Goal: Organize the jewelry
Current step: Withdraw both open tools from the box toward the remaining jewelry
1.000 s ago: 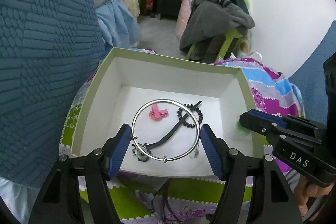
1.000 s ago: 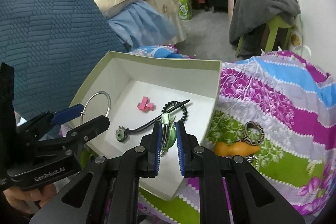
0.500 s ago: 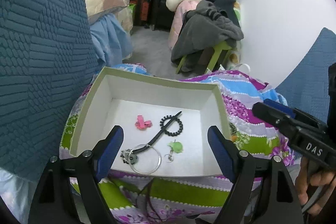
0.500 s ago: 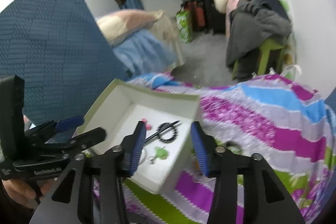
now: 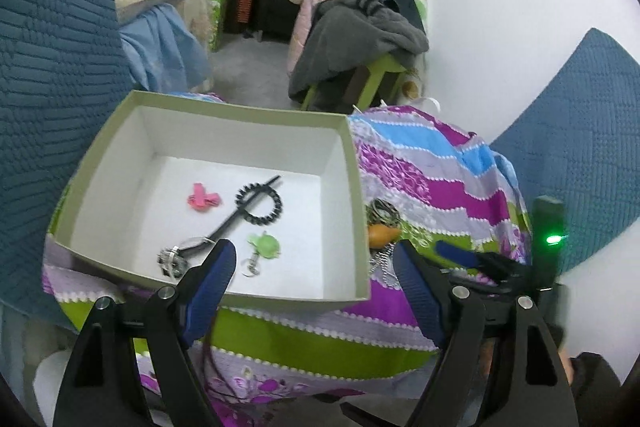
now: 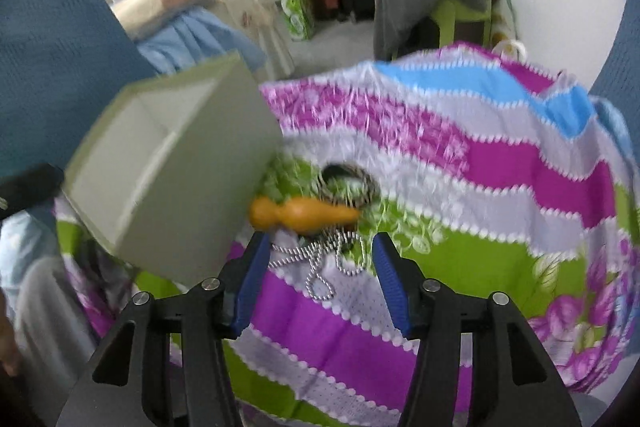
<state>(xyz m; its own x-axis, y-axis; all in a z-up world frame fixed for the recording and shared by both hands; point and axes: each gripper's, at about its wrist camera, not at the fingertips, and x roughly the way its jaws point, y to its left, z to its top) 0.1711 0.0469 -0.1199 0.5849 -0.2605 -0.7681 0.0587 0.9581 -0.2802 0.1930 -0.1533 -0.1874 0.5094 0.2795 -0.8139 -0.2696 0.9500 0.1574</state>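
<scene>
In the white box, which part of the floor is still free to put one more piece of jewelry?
Inside the box, the far strip behind the pink clip and the near right corner beside the green charm are bare. The middle and near left, with the black hair tie, hair stick and silver bangle, are crowded.

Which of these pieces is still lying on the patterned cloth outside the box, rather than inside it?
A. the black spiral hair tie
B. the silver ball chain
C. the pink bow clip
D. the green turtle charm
B: the silver ball chain lies on the cloth beside the box, next to an orange gourd-shaped piece; the other three are inside.
</scene>
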